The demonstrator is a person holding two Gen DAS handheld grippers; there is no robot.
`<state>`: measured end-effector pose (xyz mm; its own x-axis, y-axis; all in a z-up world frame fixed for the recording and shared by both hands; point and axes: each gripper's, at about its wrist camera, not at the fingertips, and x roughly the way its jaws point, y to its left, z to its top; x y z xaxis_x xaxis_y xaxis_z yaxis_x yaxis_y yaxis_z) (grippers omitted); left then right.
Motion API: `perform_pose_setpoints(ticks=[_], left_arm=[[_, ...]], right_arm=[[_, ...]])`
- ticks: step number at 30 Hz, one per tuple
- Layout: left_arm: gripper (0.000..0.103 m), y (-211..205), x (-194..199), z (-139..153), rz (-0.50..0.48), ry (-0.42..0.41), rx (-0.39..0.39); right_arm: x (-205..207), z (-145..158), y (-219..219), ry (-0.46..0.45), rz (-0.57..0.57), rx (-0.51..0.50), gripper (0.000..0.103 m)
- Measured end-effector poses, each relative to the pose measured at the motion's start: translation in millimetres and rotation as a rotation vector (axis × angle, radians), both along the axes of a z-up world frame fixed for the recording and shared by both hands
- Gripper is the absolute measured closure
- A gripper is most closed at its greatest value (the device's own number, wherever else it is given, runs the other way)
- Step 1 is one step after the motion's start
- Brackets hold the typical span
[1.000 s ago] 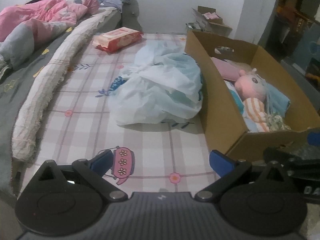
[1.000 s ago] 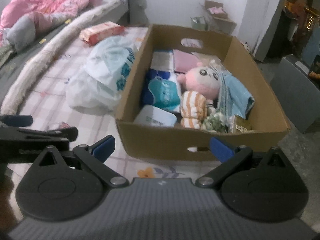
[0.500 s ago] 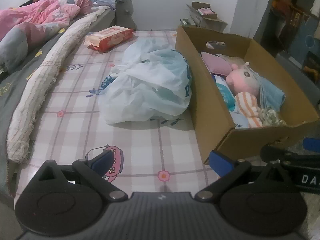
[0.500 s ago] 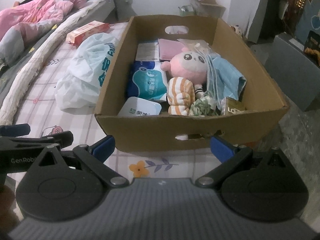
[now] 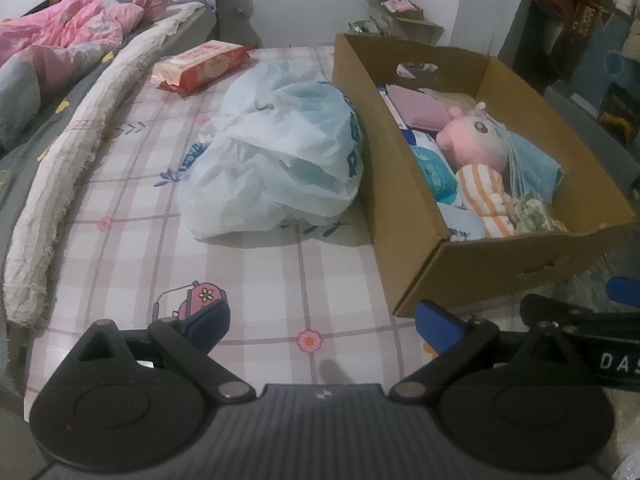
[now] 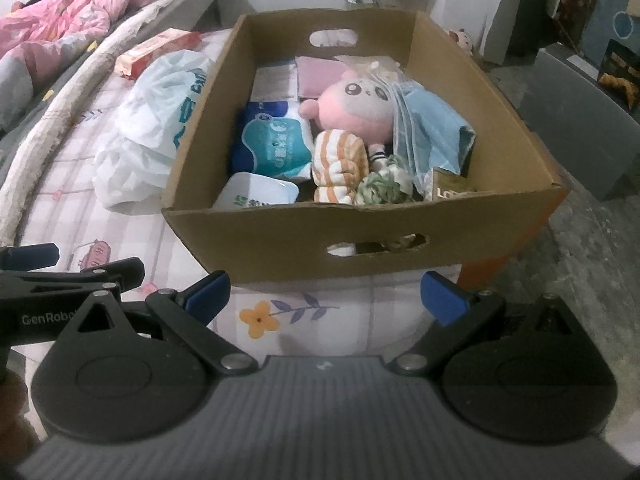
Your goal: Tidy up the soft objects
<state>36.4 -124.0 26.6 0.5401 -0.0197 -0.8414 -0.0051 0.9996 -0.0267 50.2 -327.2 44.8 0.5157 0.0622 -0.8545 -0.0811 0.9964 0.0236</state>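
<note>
A cardboard box [image 6: 384, 236] stands on the checked bed sheet [image 5: 132, 264]; it also shows in the left wrist view [image 5: 404, 196]. In it lie a pink plush toy [image 6: 356, 106], an orange-striped rolled cloth [image 6: 340, 164], a blue folded cloth [image 6: 436, 128], a green cloth ball [image 6: 384, 188] and tissue packs [image 6: 276, 144]. A white plastic bag [image 5: 280, 152] lies left of the box. My left gripper [image 5: 322, 324] is open and empty above the sheet in front of the bag. My right gripper [image 6: 324, 300] is open and empty in front of the box.
A red wipes pack [image 5: 200, 66] lies at the far end of the sheet. A long rolled white fabric [image 5: 76, 152] runs along the left. A pink quilt [image 5: 60, 48] covers someone beyond it. A grey floor [image 6: 592, 240] lies right of the box.
Both grippers have pulled back and risen a little, so the box and the bag look smaller and more of the box's inside shows. Both stay open and empty.
</note>
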Motion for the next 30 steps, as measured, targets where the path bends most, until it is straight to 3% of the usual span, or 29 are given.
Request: perform_pose_setpoints(ticks=[30], left_arm=[[0.004, -5.1, 6.1, -1.6, -0.01, 0.017, -0.007]], right_arm=[[6.2, -0.9, -5.0, 0.026, -0.014, -0.005, 0.001]])
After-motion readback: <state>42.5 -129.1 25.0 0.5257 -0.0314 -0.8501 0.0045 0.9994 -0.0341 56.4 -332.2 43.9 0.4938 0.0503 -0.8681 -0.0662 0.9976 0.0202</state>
